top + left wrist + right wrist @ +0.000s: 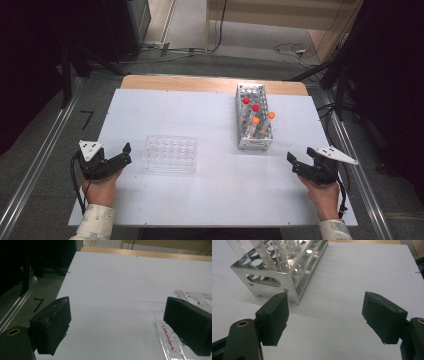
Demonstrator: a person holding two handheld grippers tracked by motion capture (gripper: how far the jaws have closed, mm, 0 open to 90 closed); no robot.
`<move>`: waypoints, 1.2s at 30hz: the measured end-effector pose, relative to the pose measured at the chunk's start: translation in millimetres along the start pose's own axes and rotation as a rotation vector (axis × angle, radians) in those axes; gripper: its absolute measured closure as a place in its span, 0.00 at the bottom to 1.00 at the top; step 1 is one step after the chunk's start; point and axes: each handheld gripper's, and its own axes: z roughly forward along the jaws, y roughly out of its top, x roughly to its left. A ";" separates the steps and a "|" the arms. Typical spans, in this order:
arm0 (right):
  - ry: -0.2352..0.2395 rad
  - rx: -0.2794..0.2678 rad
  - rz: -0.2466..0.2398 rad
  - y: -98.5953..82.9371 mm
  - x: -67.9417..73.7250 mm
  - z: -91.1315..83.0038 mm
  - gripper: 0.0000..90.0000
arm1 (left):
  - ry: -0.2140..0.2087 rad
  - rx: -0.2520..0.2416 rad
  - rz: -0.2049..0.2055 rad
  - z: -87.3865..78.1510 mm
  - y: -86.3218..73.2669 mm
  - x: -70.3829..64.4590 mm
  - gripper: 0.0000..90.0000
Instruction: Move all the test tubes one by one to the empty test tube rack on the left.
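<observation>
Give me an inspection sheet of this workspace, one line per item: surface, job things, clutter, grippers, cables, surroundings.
Surface: white table, wooden strip at far edge.
Job things: metal tube rack holding tubes with red and orange caps; clear plastic well plate, lying flat.
Clutter: nothing seen.
Grippers: left gripper open beside the plate; right gripper open, near the rack; neither holds anything.
Cables: one trails from each gripper; more lie on the floor beyond the table.
Surroundings: grey floor, metal rails, dark stands.
</observation>
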 end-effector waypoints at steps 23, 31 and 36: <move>0.094 -0.080 -0.059 29.3 34.0 50.7 0.60 | 0.010 0.004 -0.007 -0.5 -0.1 1.6 0.09; 0.104 -0.084 -0.067 31.9 39.3 58.6 0.67 | 0.011 0.004 -0.008 -0.7 0.1 1.8 0.09; 0.094 -0.081 -0.075 32.8 40.8 63.6 0.70 | 0.012 0.002 -0.010 -1.2 0.1 2.1 0.09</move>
